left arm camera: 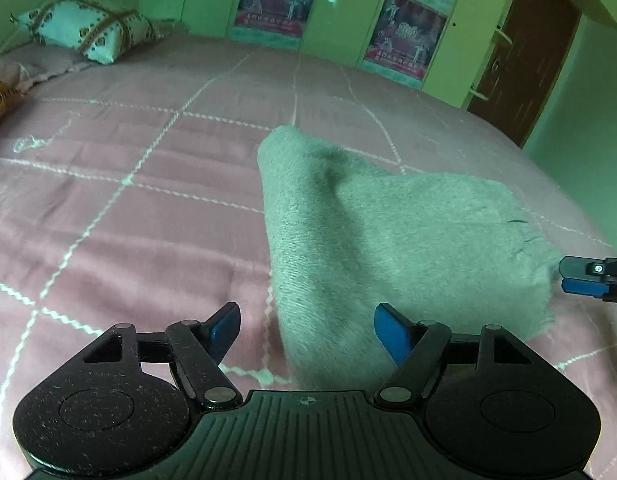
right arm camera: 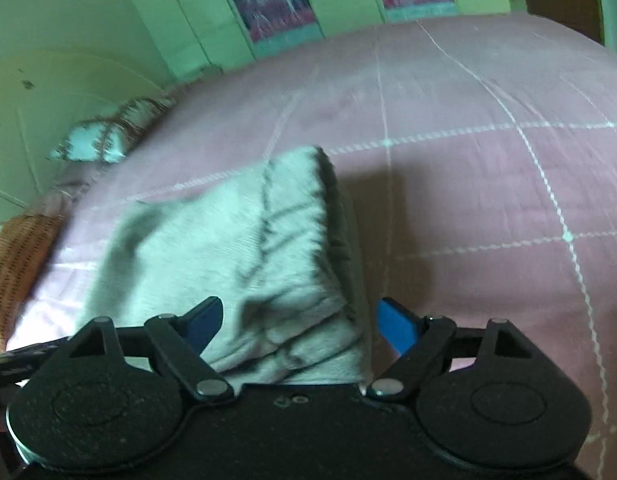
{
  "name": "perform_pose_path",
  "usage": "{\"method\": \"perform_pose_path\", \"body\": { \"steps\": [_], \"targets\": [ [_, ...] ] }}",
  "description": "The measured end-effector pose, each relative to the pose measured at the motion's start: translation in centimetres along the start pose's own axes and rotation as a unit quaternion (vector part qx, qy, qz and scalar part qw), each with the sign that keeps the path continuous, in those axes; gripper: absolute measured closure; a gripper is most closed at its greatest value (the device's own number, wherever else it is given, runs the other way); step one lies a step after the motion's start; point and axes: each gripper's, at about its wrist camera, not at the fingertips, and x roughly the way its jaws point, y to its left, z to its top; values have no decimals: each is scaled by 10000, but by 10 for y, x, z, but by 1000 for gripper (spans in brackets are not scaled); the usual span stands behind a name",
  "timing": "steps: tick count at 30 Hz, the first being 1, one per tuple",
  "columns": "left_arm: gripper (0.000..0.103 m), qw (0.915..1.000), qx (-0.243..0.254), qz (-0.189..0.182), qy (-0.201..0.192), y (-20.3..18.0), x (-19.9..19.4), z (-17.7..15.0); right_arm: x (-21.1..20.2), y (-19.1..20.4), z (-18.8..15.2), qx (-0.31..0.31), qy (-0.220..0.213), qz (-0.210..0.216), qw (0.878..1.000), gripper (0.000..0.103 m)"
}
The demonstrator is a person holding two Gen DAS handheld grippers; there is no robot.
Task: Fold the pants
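Observation:
The grey pants (left arm camera: 388, 240) lie folded in a thick bundle on the pink bedspread (left arm camera: 128, 220). My left gripper (left arm camera: 307, 330) is open, its blue fingers astride the bundle's near left corner. The right gripper (left arm camera: 584, 278) shows at the bundle's right edge in the left wrist view. In the right wrist view the pants (right arm camera: 244, 248) fill the centre, and my right gripper (right arm camera: 298, 326) is open with the folded edge lying between its fingers. The right wrist view is blurred.
A patterned pillow (left arm camera: 88, 30) lies at the bed's far left, with an orange cushion (right arm camera: 16, 272) at the left edge. Green wardrobe doors with posters (left arm camera: 276, 0) stand behind the bed. A brown door (left arm camera: 528, 60) is at far right.

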Motion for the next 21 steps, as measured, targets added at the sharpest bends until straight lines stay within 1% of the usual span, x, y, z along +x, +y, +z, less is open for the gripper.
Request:
{"method": "perform_pose_path", "body": {
  "steps": [1, 4, 6, 7, 8, 11, 13, 14, 15, 17, 19, 21],
  "targets": [
    [29, 10000, 8, 1, -65, -2, -8, -1, -7, 3, -1, -36, -31, 62, 10000, 24],
    [28, 9996, 133, 31, -254, -14, -30, -5, -32, 13, -6, -306, -196, 95, 9993, 18],
    [25, 9990, 232, 60, -386, -20, -49, -10, -46, 25, -8, -451, -267, 169, 9985, 15],
    [20, 9986, 267, 70, -450, -23, -58, -13, -57, 28, -11, -510, -326, 236, 9979, 14],
    [16, 9983, 294, 96, -488, -25, -67, -16, -60, 33, -7, -525, -371, 288, 9975, 12],
    [12, 9976, 391, 231, -524, -30, -89, -28, -93, 38, -16, -542, -519, 404, 9964, 11],
    [10, 9972, 391, 257, -587, -32, -109, -38, -115, 41, -24, -580, -577, 481, 9955, 11],
    [4, 9968, 380, 345, -615, -32, -122, -46, -130, 43, -30, -629, -652, 472, 9948, 10],
    [0, 9962, 394, 432, -649, -33, -133, -53, -144, 45, -37, -655, -739, 499, 9939, 8],
    [0, 9943, 400, 638, -760, -35, -161, -74, -173, 48, -53, -682, -874, 559, 9923, 6],
    [0, 9942, 357, 666, -765, -34, -184, -92, -202, 53, -74, -812, -932, 444, 9913, 6],
    [0, 9942, 181, 680, -809, -34, -209, -111, -223, 56, -92, -846, -997, 399, 9906, 6]
  ]
}}
